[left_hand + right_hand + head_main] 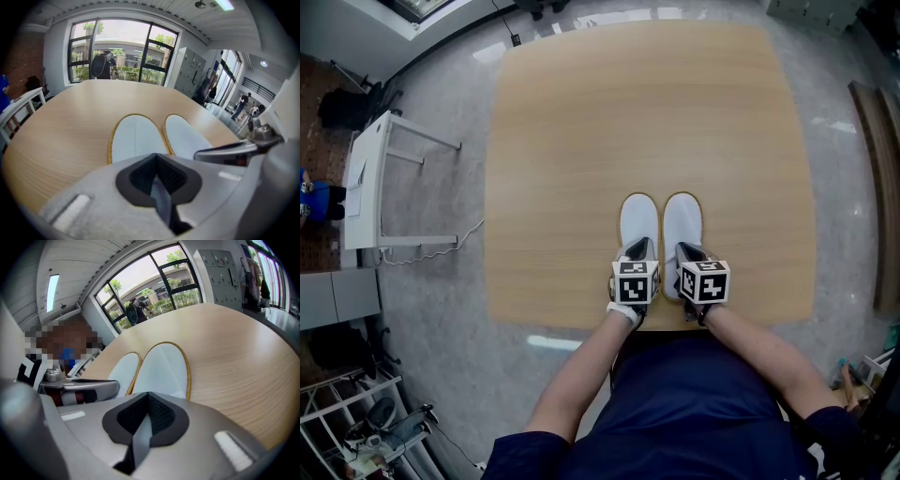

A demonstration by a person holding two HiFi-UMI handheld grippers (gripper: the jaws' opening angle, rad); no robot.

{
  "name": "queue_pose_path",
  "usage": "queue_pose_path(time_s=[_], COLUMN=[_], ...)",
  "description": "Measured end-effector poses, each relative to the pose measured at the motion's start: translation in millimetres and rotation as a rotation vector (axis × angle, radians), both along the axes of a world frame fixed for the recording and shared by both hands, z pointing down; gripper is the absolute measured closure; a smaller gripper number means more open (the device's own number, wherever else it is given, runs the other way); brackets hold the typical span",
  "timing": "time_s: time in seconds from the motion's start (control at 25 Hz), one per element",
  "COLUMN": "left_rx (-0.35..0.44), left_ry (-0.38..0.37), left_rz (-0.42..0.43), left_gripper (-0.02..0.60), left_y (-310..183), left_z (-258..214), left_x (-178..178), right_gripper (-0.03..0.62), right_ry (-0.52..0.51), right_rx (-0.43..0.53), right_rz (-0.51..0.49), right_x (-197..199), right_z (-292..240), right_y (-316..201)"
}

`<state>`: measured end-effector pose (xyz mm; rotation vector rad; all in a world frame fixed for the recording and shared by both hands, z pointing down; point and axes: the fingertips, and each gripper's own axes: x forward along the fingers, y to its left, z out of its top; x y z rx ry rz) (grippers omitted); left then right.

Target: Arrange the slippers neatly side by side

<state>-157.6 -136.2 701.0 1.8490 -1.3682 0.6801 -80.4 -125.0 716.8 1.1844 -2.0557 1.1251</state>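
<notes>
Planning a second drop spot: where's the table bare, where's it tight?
Bare: the whole table beyond the toes, and the strips from left slipper to left edge and right slipper to right edge. Crowded: near-edge middle, where left gripper and right gripper clamp the heels; no hand room between the slippers.

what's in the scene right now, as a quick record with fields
surface: wooden table
left slipper: white with a yellow edge, toe pointing away from the person
right slipper: same look, close beside the left one and parallel to it
left gripper: fingers shut on the left slipper at its heel end
right gripper: fingers shut on the right slipper at its heel end
task state: pair looks lined up side by side
</notes>
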Motion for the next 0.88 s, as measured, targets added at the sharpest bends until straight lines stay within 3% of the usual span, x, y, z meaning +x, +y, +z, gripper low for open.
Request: queue_pose_path(time_s=[0.4, 0.56, 0.76, 0.88], left_rx=[-0.001, 0.028, 0.117, 0.129], left_ry=[0.007, -0.015, 0.063, 0.115], left_rz=[0.002, 0.043, 0.050, 0.031], left_gripper=[0.578, 0.578, 0.578, 0.578], left_y=[1.9, 0.4, 8.0, 24.6], left_z=[0.3, -15.1, -66.7, -90.6], left_x=[-0.3, -0.4, -11.8, -21.6], right_gripper=[0.583, 0.583, 0.583, 0.583], right_ry=[0.009, -0.058, -0.199, -0.215], right_rx=[0.025, 0.052, 0.121, 0.153], right_rz=[-0.027, -0.052, -0.121, -0.142], right_x=[-1.9, -2.7, 4.7, 15.0], right_z=[1.8, -11.4, -69.5, -96.2], right_y=[2.3, 2.4, 4.2, 7.8])
